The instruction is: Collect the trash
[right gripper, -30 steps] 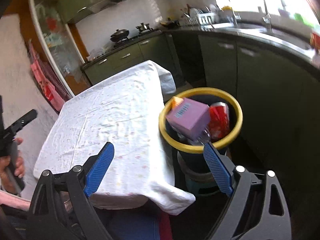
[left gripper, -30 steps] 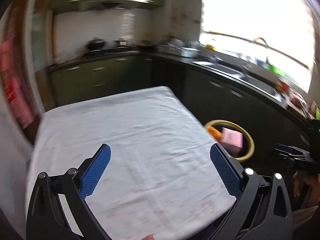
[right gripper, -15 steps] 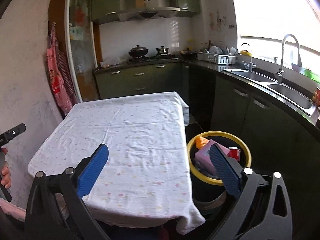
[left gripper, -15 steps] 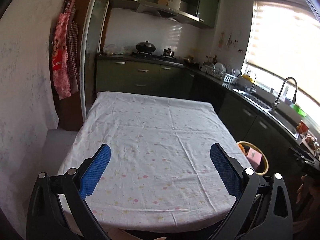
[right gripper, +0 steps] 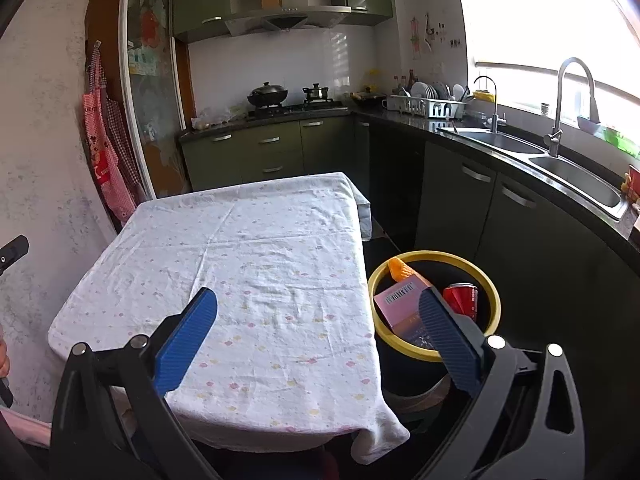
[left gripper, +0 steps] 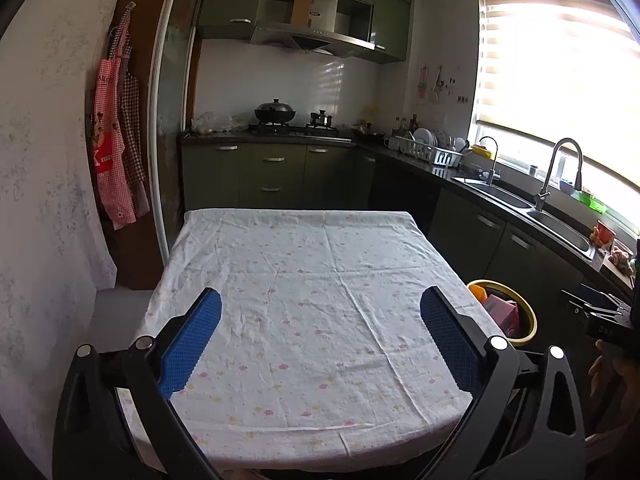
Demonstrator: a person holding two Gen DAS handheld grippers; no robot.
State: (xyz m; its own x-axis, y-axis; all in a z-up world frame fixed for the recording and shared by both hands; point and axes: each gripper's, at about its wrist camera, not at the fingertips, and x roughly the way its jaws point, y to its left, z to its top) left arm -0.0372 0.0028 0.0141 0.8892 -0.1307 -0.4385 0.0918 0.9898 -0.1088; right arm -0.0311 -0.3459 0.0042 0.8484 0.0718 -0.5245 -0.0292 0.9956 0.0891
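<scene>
Looks like we're basically at the wrap-up stage. The white flower-print tablecloth [left gripper: 316, 300] has nothing left on it, and the trash sits in the black bin with the yellow rim [right gripper: 434, 256] just beside the table: a pink cardboard box [right gripper: 402, 306], a red soda can [right gripper: 462, 298] and something orange [right gripper: 400, 270]. Our left gripper [left gripper: 320, 340] is spread wide with nothing between its pads, and so is the right gripper [right gripper: 318, 332], whose jaws were just opening. Next we'd only scan for stray bits; we can't see the floor.
</scene>
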